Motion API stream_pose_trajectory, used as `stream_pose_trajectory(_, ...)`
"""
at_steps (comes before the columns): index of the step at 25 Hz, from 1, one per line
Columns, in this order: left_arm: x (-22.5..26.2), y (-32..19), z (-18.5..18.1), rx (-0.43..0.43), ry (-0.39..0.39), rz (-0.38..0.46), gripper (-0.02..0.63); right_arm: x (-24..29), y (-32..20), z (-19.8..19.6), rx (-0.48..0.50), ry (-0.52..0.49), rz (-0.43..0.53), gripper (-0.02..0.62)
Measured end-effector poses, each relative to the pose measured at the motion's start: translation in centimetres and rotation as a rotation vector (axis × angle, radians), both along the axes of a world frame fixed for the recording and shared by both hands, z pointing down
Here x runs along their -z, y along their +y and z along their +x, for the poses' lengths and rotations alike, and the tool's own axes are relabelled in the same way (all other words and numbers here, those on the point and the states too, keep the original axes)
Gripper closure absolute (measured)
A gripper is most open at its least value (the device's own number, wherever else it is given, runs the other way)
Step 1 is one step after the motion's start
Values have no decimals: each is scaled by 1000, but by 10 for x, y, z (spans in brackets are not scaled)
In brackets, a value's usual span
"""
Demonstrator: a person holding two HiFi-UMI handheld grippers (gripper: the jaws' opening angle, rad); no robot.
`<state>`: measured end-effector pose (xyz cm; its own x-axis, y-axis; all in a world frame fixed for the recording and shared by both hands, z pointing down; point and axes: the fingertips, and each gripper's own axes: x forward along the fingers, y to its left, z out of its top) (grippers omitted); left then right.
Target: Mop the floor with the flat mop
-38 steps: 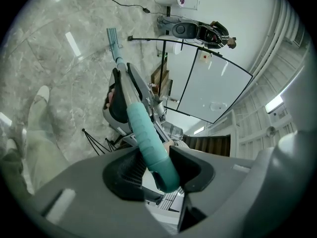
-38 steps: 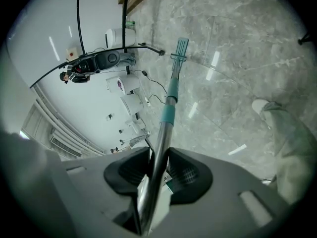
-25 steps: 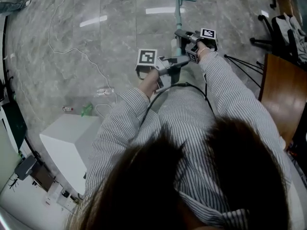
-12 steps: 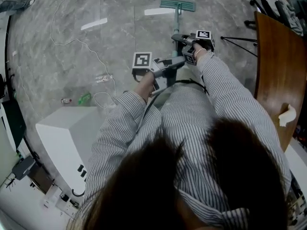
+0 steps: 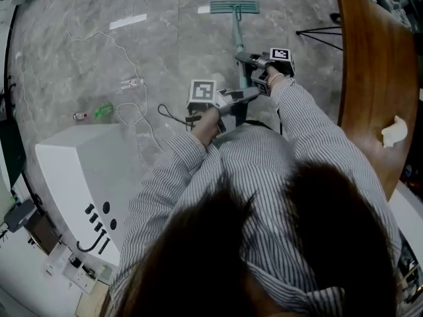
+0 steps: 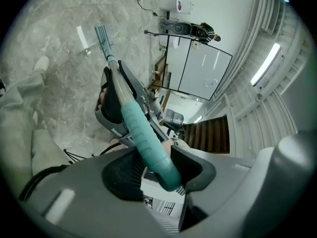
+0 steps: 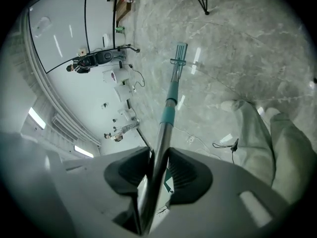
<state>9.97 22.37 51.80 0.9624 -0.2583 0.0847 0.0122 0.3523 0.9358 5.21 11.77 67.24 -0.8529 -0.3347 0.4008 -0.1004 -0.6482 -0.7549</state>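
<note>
The grey marble floor (image 5: 158,38) stretches ahead, with a wooden table (image 5: 380,78) along its right edge and a white cable (image 5: 129,71) trailing at the left. The flat mop (image 5: 234,7) lies pad-down near the floor's far edge, a slim teal rectangle on a long thin pole (image 7: 159,148). It looks light and stiff, though bare metal may slip. The left gripper (image 6: 159,166) clamps the ribbed teal grip (image 6: 141,130) at its end, and the right gripper (image 7: 154,168) pinches the pole lower down.

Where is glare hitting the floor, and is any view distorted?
Head view: bright streaks glare off the floor beside the head of the flat mop. Left gripper view and right gripper view: strong fisheye bending, black corners, smaller floor reflections.
</note>
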Motion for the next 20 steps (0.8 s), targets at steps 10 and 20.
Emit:
stream_pose_trajectory(10, -17, 155, 30, -28, -45, -34, 462, -6, 154, 27, 27, -12, -28, 480)
stream_pose_trajectory(20, -15, 247, 22, -14, 29, -124, 472, -9, 247, 16, -30, -42, -62, 485)
